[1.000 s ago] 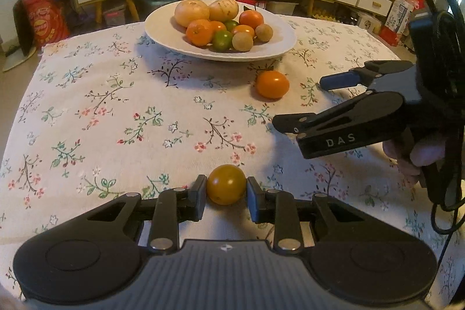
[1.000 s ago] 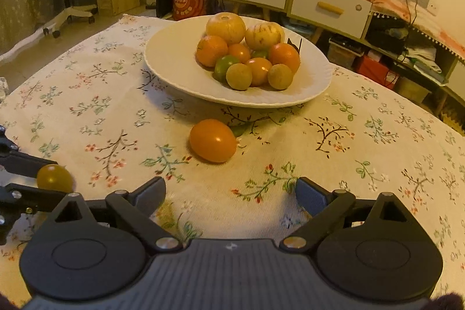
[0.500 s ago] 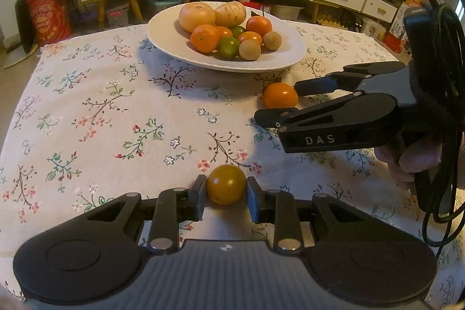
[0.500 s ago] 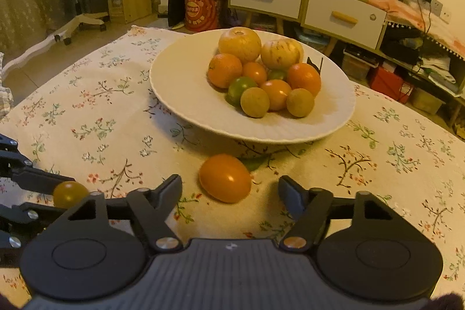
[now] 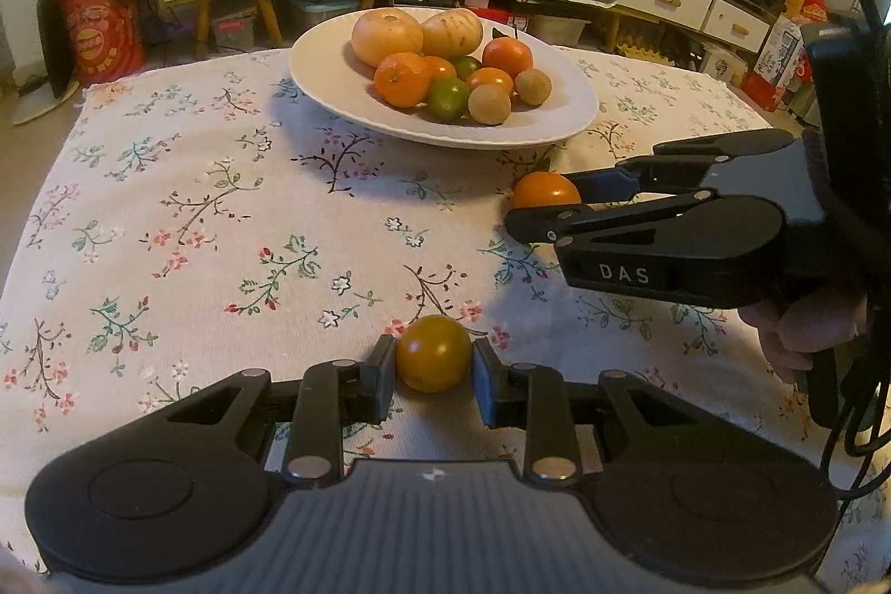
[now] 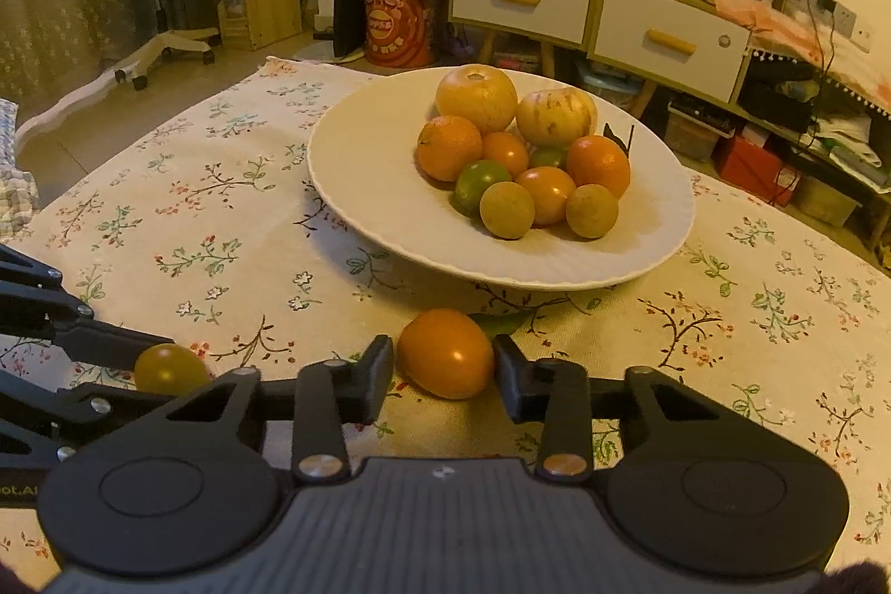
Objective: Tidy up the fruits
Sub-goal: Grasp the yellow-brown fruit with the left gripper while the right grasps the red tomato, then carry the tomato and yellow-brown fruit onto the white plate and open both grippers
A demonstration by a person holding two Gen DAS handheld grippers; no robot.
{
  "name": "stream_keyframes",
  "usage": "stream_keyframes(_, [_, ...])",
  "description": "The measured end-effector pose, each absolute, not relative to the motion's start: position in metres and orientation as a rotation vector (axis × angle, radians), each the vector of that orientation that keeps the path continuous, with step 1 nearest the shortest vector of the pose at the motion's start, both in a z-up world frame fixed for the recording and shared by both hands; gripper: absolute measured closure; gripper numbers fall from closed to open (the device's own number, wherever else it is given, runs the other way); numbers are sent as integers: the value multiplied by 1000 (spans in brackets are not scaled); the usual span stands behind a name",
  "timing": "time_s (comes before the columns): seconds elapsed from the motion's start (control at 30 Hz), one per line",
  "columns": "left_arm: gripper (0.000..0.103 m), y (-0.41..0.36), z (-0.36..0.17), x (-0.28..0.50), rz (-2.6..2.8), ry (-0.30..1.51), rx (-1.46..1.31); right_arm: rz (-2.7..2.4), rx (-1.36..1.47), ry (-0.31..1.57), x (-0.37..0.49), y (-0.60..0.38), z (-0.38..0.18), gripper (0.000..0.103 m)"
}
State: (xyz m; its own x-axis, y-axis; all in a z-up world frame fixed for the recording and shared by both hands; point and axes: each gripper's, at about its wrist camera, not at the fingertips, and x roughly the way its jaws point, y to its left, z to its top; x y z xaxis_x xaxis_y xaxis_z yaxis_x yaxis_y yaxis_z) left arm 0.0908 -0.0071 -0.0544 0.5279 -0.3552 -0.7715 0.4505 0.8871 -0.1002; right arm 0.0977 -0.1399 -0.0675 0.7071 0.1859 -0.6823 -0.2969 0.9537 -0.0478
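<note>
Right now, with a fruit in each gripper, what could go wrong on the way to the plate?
1. The right gripper is closing on the orange fruit; lifting before the pads seat could let the round fruit roll out.
2. The plate holds a loose pile; a drop there could scatter it.
3. The left gripper, shut on the yellow fruit, sits close by; the two could collide.

"DAS" on the right gripper (image 5: 543,210)

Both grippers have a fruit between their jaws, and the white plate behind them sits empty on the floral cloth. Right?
Not quite. The white plate is not empty: it holds a pile of fruit, as the right wrist view shows. The left gripper and right gripper each do have a fruit between their jaws.
</note>
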Motion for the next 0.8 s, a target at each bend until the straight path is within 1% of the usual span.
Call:
stream_keyframes(0.57, [93, 2, -50, 96, -451, 884, 100, 289, -157, 741, 88, -138, -66, 71])
stream_keyframes(0.8, [93, 11, -37, 101, -430, 848, 78, 322, -103, 730, 81, -141, -57, 71])
